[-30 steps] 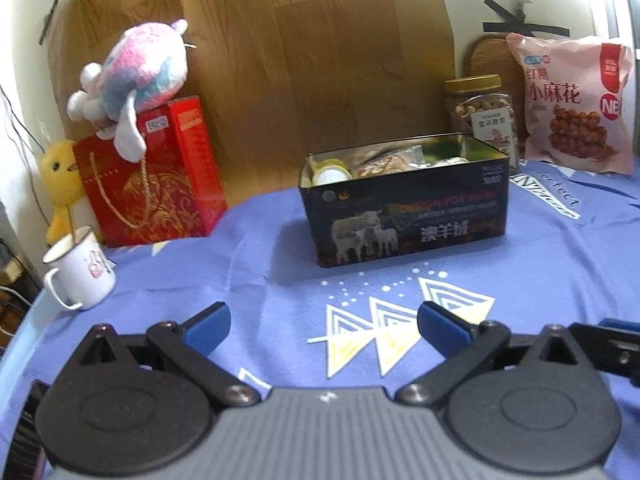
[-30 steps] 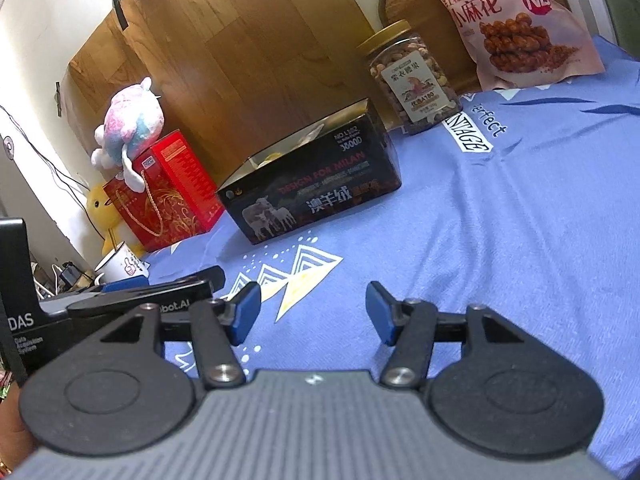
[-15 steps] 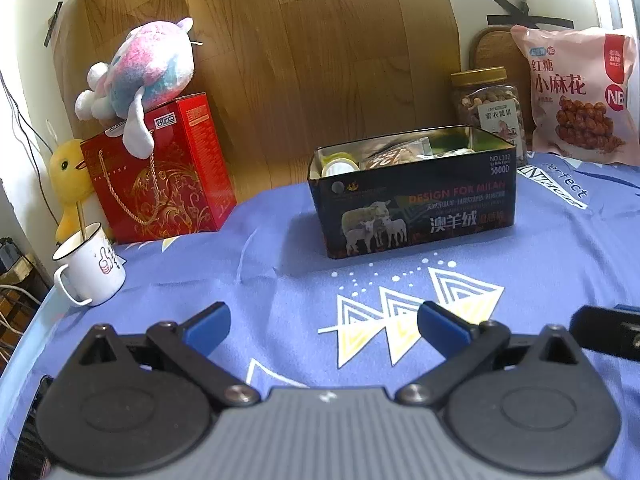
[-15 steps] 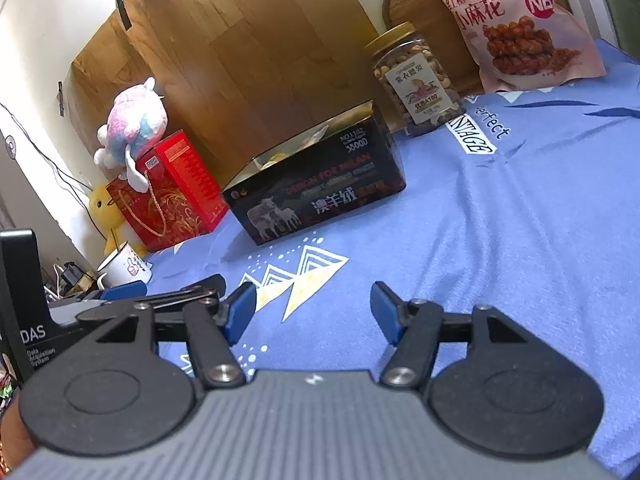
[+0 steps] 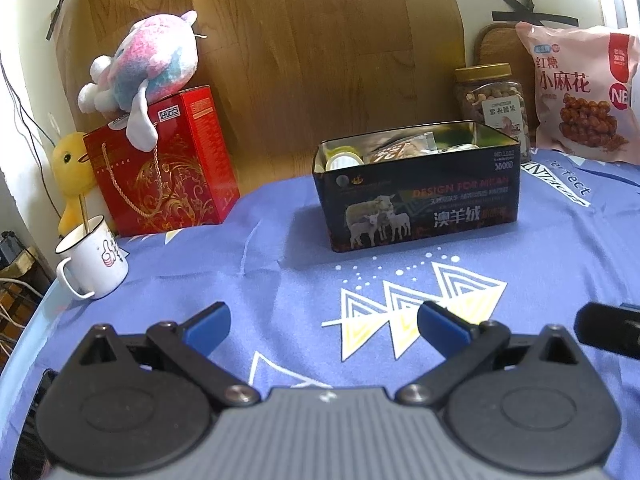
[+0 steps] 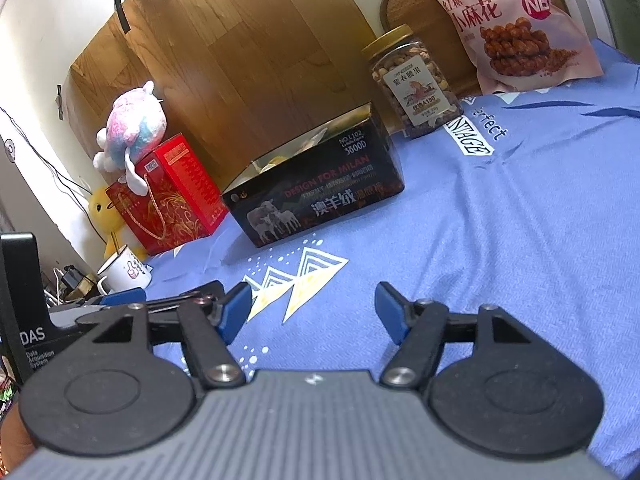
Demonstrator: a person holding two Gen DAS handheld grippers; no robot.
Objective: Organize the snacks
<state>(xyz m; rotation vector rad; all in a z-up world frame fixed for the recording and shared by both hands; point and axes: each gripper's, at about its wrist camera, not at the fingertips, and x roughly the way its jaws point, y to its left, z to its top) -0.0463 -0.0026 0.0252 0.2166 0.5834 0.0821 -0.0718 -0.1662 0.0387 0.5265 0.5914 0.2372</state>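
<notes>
A black tin box [image 5: 424,196] with sheep printed on its side stands open on the blue cloth, with several snack packets inside; it also shows in the right wrist view [image 6: 320,200]. A nut jar [image 5: 494,100] [image 6: 412,84] and a pink snack bag [image 5: 580,92] [image 6: 508,20] stand behind it to the right. My left gripper [image 5: 324,326] is open and empty, low over the cloth, well in front of the tin. My right gripper [image 6: 314,312] is open and empty, beside the left one.
A red gift box [image 5: 160,168] with a plush toy [image 5: 144,68] on top stands at the back left, next to a yellow duck [image 5: 74,168] and a white mug [image 5: 94,258]. A wooden panel [image 5: 300,40] backs the table. The table edge curves at the left.
Both grippers have drawn back slightly from the tin and stayed open and empty. Nothing on the table has moved.
</notes>
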